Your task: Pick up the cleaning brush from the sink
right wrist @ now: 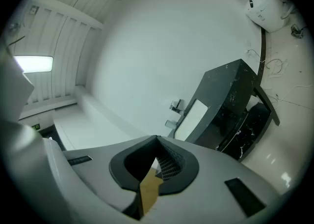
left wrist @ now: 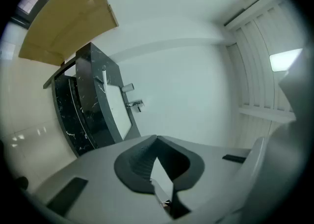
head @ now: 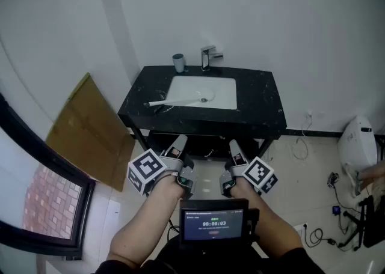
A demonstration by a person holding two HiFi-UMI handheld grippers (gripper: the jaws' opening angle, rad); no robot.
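Note:
The white cleaning brush point(head: 175, 102) lies across the left rim of the white basin point(head: 210, 89), its handle reaching onto the black countertop point(head: 258, 101). In the left gripper view the brush point(left wrist: 104, 77) shows as a small white stick on the counter. Both grippers are held level in front of the vanity, well short of it. My left gripper point(head: 178, 144) point(left wrist: 156, 138) has its jaws together with nothing between them. The jaws of my right gripper point(head: 234, 148) point(right wrist: 157, 138) are likewise shut and empty.
A chrome faucet point(head: 210, 57) and a grey cup point(head: 178, 62) stand at the back of the counter. A brown cardboard sheet point(head: 90, 128) leans left of the vanity. A white appliance point(head: 359, 140) and cables point(head: 313, 234) lie on the floor at right. A small screen point(head: 213, 222) sits by my forearms.

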